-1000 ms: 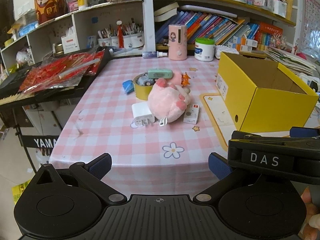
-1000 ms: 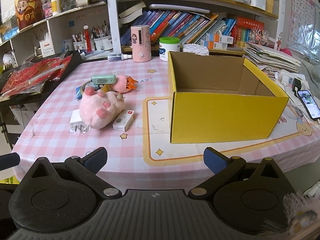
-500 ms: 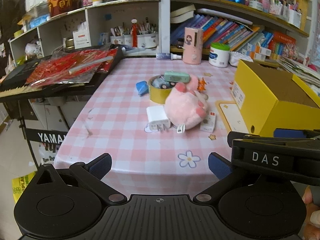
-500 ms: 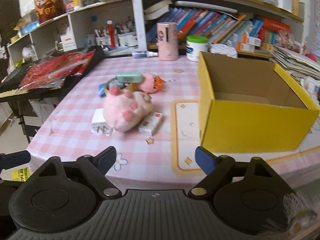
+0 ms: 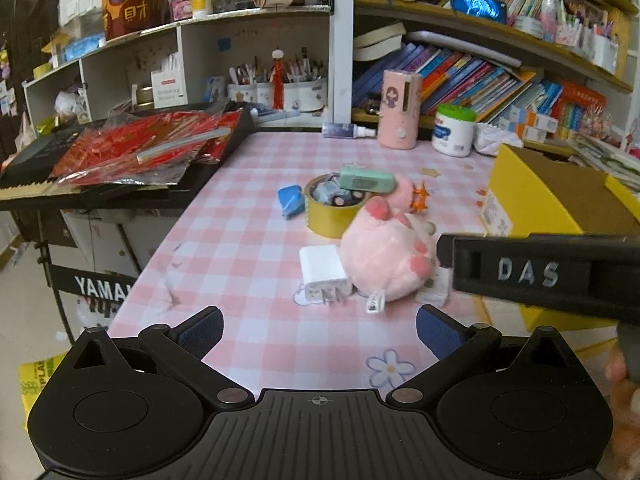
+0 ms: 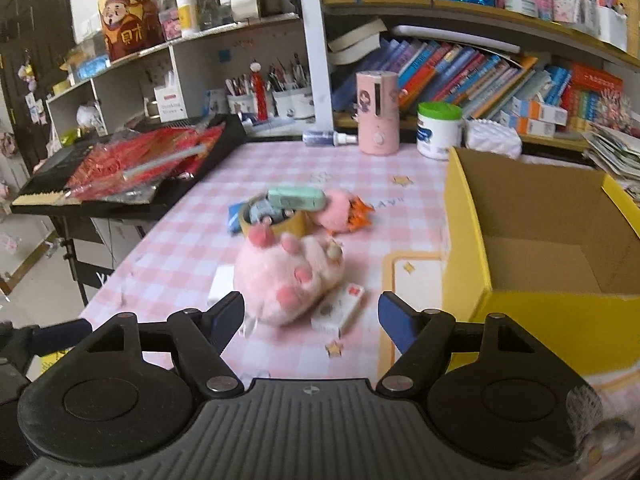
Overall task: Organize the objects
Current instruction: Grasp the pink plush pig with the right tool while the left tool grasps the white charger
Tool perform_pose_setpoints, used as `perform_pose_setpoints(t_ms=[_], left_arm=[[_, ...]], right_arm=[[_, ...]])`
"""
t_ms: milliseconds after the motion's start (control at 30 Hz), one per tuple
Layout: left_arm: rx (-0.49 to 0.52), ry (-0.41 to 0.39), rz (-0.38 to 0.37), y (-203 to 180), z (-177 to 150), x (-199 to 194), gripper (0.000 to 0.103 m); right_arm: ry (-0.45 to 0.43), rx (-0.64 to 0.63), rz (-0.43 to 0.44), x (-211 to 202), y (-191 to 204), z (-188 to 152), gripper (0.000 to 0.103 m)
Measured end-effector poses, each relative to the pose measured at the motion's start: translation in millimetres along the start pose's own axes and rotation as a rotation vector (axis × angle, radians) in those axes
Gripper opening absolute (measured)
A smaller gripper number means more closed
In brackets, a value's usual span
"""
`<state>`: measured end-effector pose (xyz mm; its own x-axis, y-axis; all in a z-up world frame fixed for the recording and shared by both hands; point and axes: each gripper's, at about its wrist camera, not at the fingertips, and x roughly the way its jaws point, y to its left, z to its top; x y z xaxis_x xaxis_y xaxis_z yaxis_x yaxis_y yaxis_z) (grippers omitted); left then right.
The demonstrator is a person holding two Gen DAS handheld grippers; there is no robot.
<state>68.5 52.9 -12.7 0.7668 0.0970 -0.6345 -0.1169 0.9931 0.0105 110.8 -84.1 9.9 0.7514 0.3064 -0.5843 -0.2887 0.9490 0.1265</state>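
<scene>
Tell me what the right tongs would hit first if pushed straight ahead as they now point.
Most likely the pink plush toy, lying just beyond the open right tongs and slightly left of centre; depth is hard to judge.

plush toy [image 6: 288,280]: fuzzy cloth | box [image 6: 560,308]: matt cardboard | charger [image 5: 324,270]: smooth plastic

In the right wrist view, the right gripper [image 6: 311,314] hangs with its blue-padded fingers [image 6: 394,320] spread wide and nothing between them, above the pink checked tablecloth [image 6: 200,240]. Just past the fingertips lies a pink plush paw-shaped toy [image 6: 286,280], touching a small white carton with a red mark [image 6: 340,312] at its 4 o'clock. An open yellow cardboard box [image 6: 560,308] stands at 3 o'clock. A yellow tape roll [image 6: 276,220], bearing a mint-green rectangular case [image 6: 296,197], sits at 12 o'clock.
</scene>
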Motion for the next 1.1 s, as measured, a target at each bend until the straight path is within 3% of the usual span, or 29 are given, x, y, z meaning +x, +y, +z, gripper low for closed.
perform_pose_setpoints(t_ms=[333,500,667,833,933,967,1100], left_arm=[[0.030,0.059,0.031,-1,11,32,0.103],[0.035,0.090,0.040,2,15,45,0.103],[0.048,0.110,0.032,1,18,56,0.103],[0.053,0.123,0.011,-2,24,68,0.103],[0.048,0.130,0.014,-3,28,76,0.103],[0.047,0.132,0.019,-4,30,79,0.103],[0.030,0.153,0.028,-5,37,95,0.100]], right_arm=[[0.074,-0.006,0.080,49,-2,26,0.082],[0.193,0.003,0.107,87,1,33,0.093],[0.292,-0.065,0.084,125,9,32,0.094],[0.307,-0.083,0.109,146,8,34,0.093],[0.278,-0.088,0.150,144,3,41,0.076],[0.270,-0.085,0.165,143,2,45,0.058],[0.221,-0.049,0.176,137,-10,59,0.055]])
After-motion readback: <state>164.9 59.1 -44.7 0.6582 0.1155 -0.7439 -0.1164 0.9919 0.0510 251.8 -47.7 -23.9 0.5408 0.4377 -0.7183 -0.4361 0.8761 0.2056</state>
